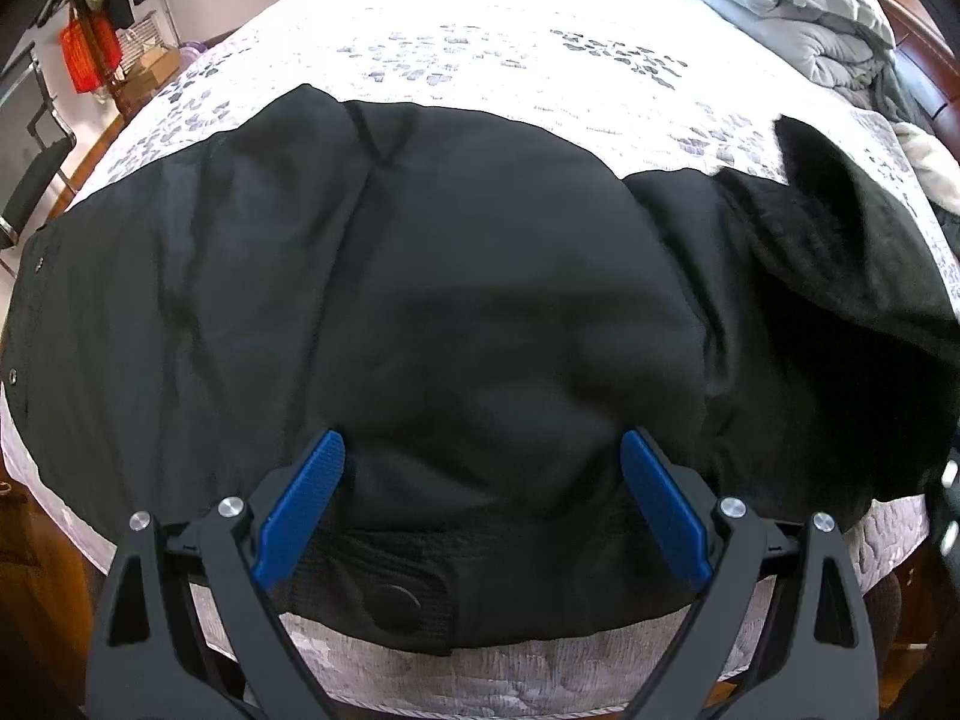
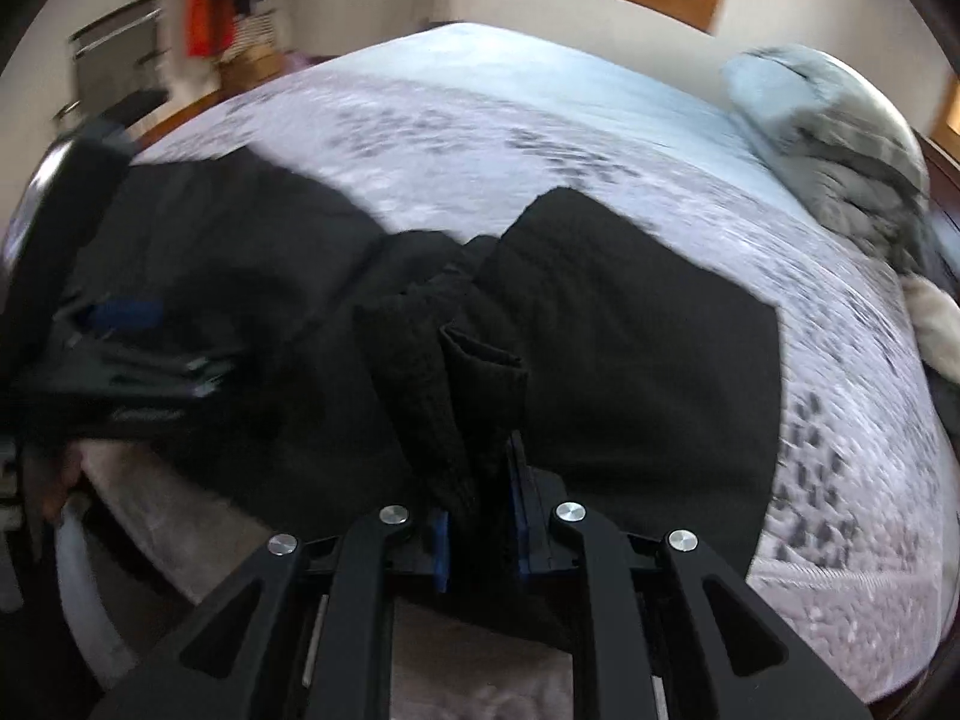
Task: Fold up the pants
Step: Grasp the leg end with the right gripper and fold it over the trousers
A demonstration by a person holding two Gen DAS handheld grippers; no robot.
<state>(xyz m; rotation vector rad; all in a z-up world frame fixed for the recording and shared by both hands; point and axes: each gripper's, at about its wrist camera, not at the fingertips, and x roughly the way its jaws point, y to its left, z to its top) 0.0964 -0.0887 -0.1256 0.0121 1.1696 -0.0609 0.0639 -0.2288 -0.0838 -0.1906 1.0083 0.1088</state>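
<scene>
The pants lie lengthwise along the bed edge. The left hand-held gripper hovers spread apart, tilted down; the right hand-held gripper is clamped on pants fabric.

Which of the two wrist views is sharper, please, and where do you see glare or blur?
Left wrist view: sharp on the black pants, but daylight blows out the far bedspread; both views bow with fisheye distortion. Right wrist view: motion-smeared throughout, the bedding pile and room streaked, the cloth at the jaws clearest.
</scene>
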